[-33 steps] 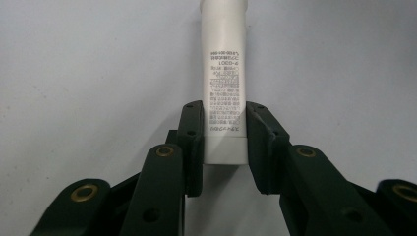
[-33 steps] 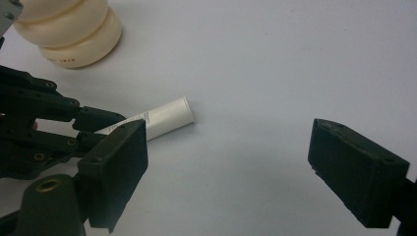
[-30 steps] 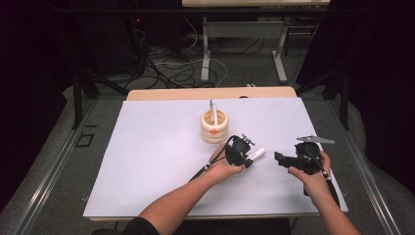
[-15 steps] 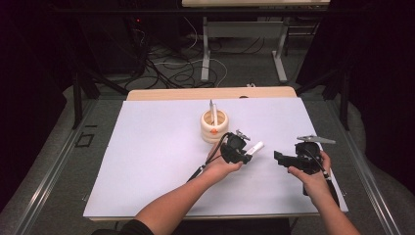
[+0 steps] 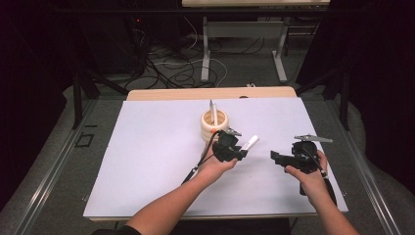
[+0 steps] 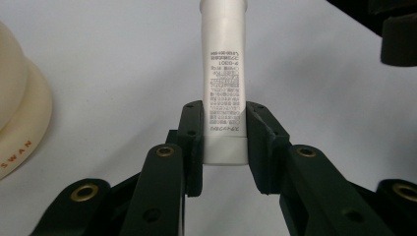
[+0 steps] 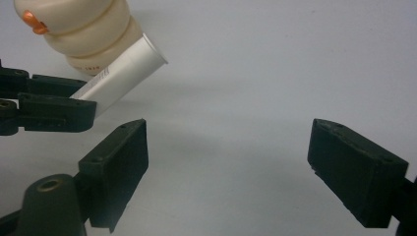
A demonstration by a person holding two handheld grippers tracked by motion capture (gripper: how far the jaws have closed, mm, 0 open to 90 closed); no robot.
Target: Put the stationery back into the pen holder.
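- Since the earlier frame my left gripper (image 5: 241, 148) has lifted toward the cream holder (image 5: 214, 124), clamping the white tube (image 6: 224, 93) above the surface (image 5: 147, 161).
- My right gripper (image 7: 226, 167) hangs open, holding nothing.

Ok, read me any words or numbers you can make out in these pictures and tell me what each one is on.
"SWAN": in orange letters on the base of the cream holder, seen in the left gripper view.
Block of small print on the white tube clamped in the left hand-held gripper: too small and blurred to read.
High view: no readable text.
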